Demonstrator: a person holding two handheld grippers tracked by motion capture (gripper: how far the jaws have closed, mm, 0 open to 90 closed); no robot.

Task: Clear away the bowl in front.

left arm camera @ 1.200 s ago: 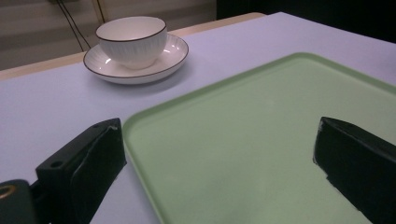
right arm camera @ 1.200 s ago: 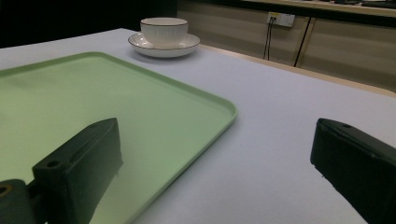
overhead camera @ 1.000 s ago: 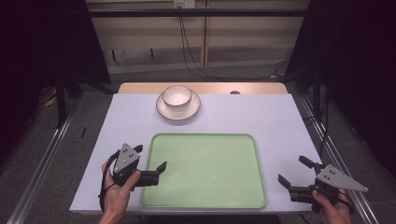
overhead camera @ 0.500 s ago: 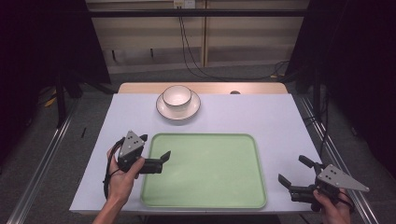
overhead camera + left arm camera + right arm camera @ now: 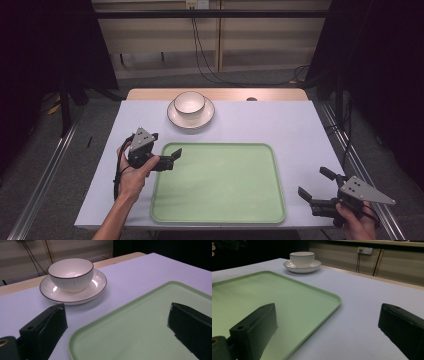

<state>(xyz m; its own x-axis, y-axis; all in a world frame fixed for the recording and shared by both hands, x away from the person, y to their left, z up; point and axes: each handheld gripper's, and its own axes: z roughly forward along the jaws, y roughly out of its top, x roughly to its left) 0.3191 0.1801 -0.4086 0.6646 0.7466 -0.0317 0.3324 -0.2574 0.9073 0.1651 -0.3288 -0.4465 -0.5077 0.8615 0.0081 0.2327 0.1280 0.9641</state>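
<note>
A white bowl with a dark rim sits on a white saucer at the far middle of the table. Nearer lies an empty pale green tray. My left gripper hovers open over the tray's far left corner, one jaw above the tray and one above the tablecloth, nothing between them. From the left gripper view the bowl and saucer lie just ahead beyond the tray. My right gripper rests open and empty off the tray's near right side; its view shows the tray and the distant bowl.
A pale lilac cloth covers the table, with a wooden strip bare along the far edge. Metal rails run down the floor at both sides. Cables hang on the wall behind the table.
My left gripper has moved away from the near edge and slightly right, up to the tray's far left corner. The right gripper has stayed put.
</note>
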